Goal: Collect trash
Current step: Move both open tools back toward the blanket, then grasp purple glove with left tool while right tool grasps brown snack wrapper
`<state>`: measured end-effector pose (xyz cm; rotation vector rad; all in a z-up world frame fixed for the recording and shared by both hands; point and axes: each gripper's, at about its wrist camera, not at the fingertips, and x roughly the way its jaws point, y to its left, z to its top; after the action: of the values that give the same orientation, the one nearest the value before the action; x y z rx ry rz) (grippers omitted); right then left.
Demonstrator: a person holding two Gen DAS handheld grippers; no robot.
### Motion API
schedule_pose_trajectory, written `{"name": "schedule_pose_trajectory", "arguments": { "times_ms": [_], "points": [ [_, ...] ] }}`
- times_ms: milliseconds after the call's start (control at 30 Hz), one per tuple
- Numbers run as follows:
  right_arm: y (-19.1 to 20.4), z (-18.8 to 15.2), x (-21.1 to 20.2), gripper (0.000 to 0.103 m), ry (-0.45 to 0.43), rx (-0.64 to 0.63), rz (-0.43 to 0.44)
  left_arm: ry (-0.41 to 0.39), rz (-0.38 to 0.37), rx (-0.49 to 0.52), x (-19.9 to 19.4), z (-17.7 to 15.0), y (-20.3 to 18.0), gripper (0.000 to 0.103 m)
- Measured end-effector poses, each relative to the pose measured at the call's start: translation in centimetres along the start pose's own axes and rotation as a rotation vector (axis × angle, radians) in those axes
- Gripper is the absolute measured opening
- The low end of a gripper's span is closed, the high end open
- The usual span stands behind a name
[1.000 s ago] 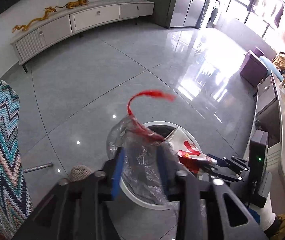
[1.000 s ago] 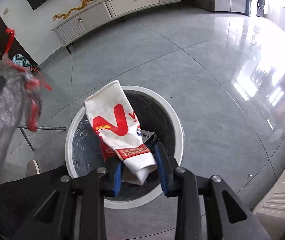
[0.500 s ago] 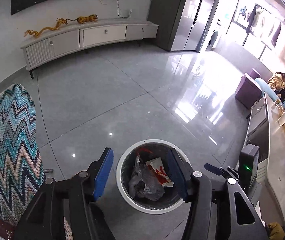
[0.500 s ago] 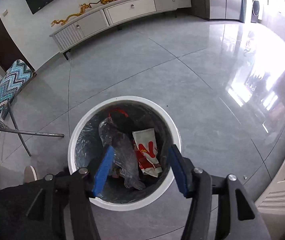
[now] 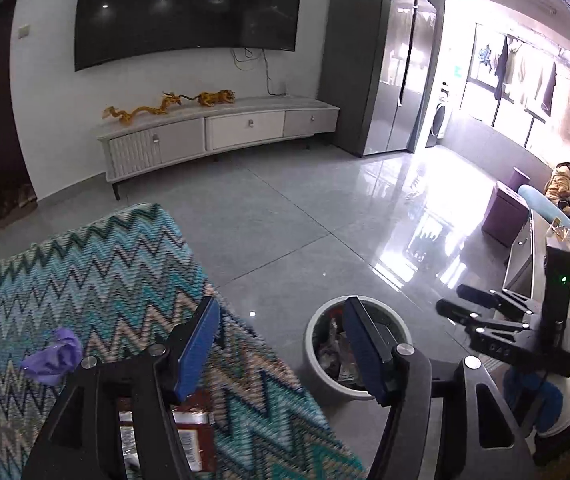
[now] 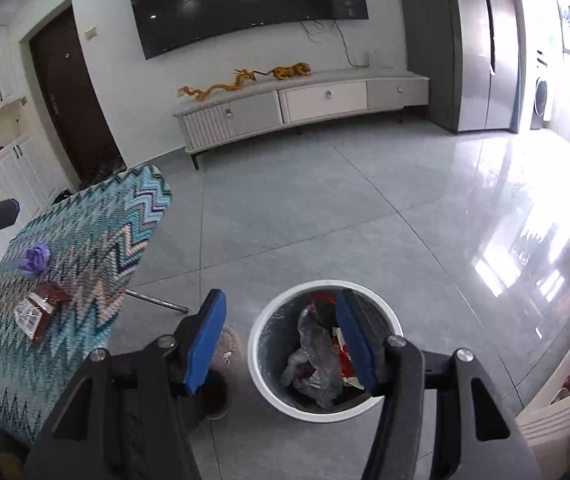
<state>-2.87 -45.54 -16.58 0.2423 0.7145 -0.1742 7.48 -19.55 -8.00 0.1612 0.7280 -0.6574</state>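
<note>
Trash is partly collected, as I judge it: a crumpled clear plastic bag (image 6: 317, 356) and a white and red wrapper (image 6: 345, 360) lie inside the round white bin (image 6: 325, 410) on the floor, while two pieces remain on the worktop (image 6: 97, 248), which is covered with a woven zigzag cloth in blue and teal. These are a crumpled purple glove (image 6: 36, 259), soft and thin, and a flat dark red packet (image 6: 41, 308) with a shiny, printed surface; they lie near each other but apart. The left tongs (image 5: 281, 344) are released and hold nothing, over the worktop edge, with the packet (image 5: 193, 436) just below them and the glove (image 5: 53, 356) to their left. The right tongs (image 6: 281, 340) are also released and empty, above the bin. Around is a glossy grey tile floor (image 6: 365, 208) and a long white TV cabinet (image 6: 305, 104).
</note>
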Motion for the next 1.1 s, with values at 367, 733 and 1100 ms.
{"name": "schedule_pose_trajectory", "arguments": {
  "times_ms": [367, 733, 1100],
  "points": [
    [12.4, 3.3, -5.2, 0.082, -0.093, -0.198, 0.118, -0.097, 0.166, -0.139, -9.4, -5.2, 15.0, 0.082],
    [21.4, 2.2, -0.5, 0.088, 0.022, -0.371, 0.307, -0.069, 0.197, -0.206, -8.6, -8.7, 22.5, 0.087],
    [28.6, -2.4, 5.9, 0.091, 0.195, -0.659, 0.494, 0.064, 0.127, -0.076, 0.1, -7.6, 21.3, 0.088]
  ]
}}
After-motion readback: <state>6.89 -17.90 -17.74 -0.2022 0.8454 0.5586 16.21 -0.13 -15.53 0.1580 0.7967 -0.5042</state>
